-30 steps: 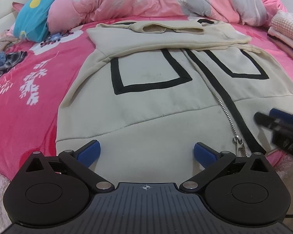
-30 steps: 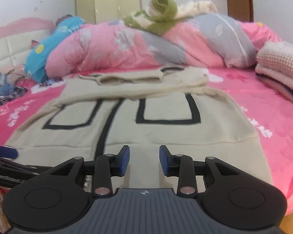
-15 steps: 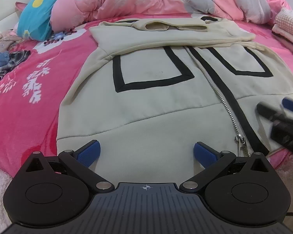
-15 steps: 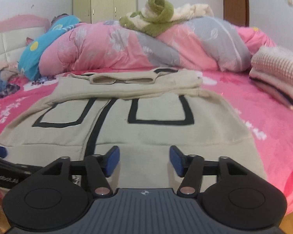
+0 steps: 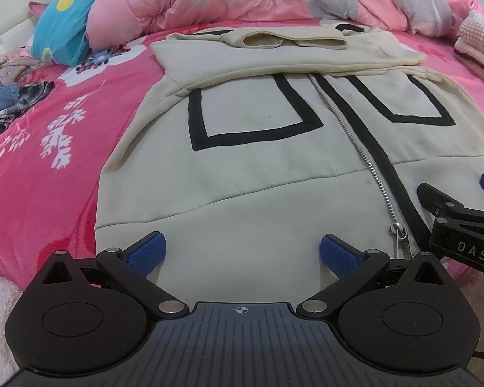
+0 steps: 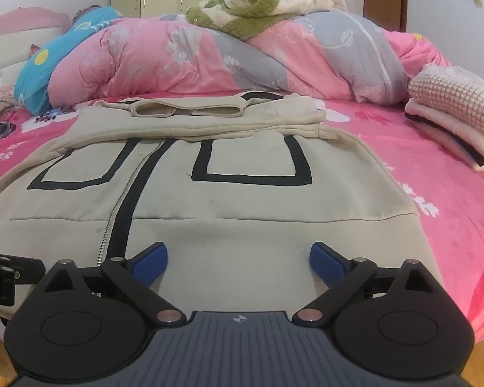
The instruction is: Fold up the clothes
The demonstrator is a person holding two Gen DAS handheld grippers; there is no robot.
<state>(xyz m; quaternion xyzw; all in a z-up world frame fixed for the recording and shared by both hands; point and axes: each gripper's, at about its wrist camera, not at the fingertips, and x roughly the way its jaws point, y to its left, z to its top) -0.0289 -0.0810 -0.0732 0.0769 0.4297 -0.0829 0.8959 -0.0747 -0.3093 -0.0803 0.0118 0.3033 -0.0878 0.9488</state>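
The hoodie [image 5: 248, 174] lies flat on the bed [image 5: 32, 174], front up and zipped, its hem nearest both grippers and its sleeves already folded across the far end beyond the two black-outlined pockets. It looks like thick fleece: soft, limp, light enough to lift by two corners, though it will sag and drag between the holds. The cloth should grip well under the pads; the metal zipper [image 5: 361, 148] is the one hard, slick line and a poor place to pinch. Best holds are probably the hem band, one near each bottom corner, taking both layers so the back comes up with the front.

The left gripper [image 5: 242, 251] has its jaws spread wide, the hem just ahead of and between them, nothing pinched; the zipper pull sits just outside its right-hand pad. The right gripper [image 6: 238, 259] has just been opening its jaws and they now stand wide too, with only flat hoodie cloth showing between the pads, none of it caught. The zipper runs just outside its left-hand pad, and the hoodie's side edge lies a little beyond the other pad.
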